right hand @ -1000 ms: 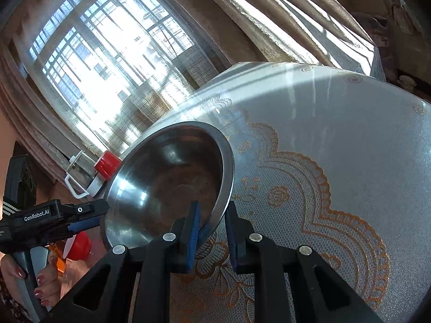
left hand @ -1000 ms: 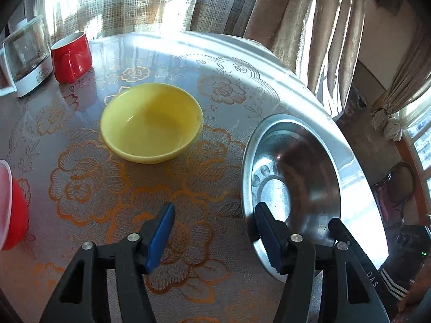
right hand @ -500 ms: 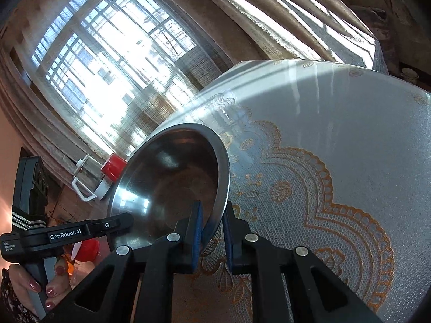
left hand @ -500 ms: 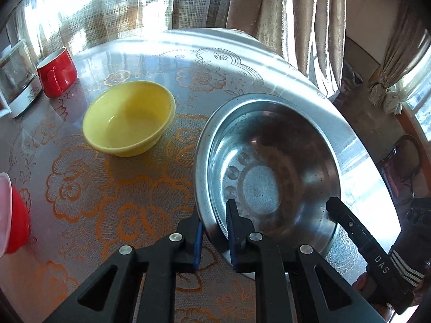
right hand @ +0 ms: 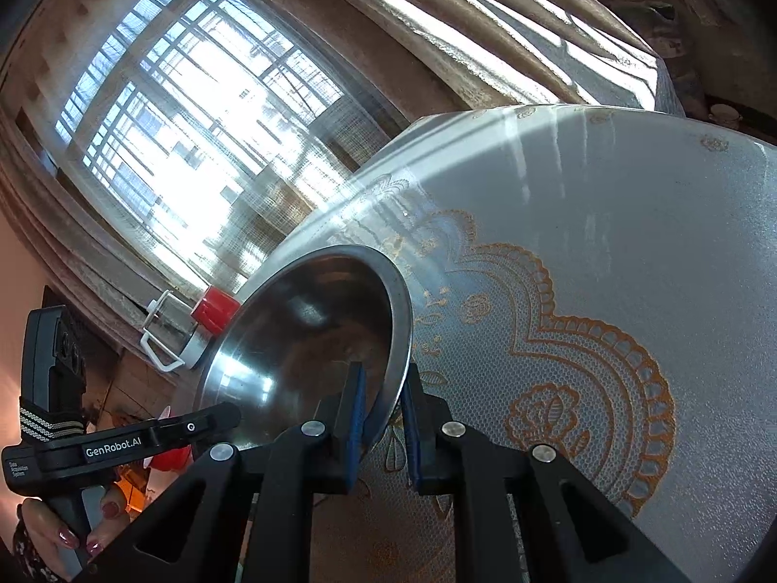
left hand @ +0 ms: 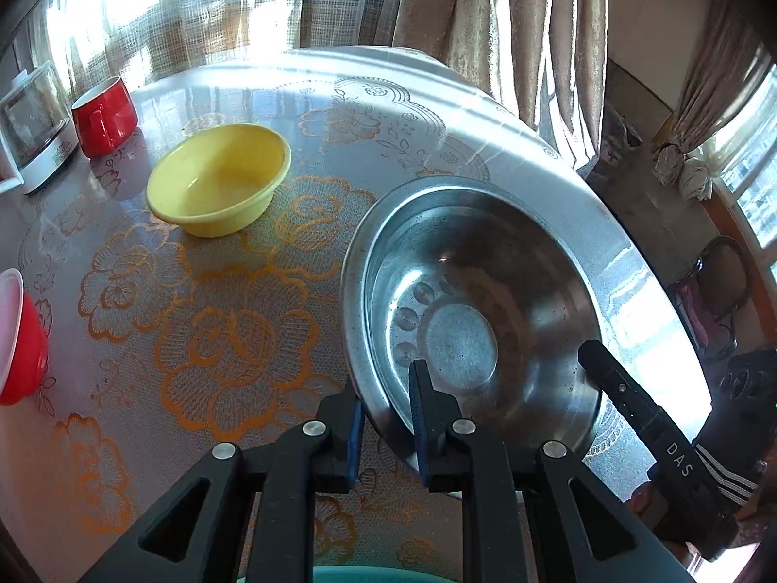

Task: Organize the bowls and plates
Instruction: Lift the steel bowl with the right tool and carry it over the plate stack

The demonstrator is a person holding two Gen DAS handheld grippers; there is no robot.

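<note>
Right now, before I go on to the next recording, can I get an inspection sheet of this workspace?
Surface: round table under a lace-patterned cloth with orange flowers, sunlit.
Job's things: steel bowl gripped at its rim from two sides, tilted in the right wrist view; yellow bowl upright on the cloth, apart from it.
Clutter: red mug, glass jug, red container at the left edge.
Grippers: left gripper shut on the steel bowl's near rim; right gripper shut on its rim.
Cables: nothing seen.
Surroundings: barred window, curtains, a chair.
</note>
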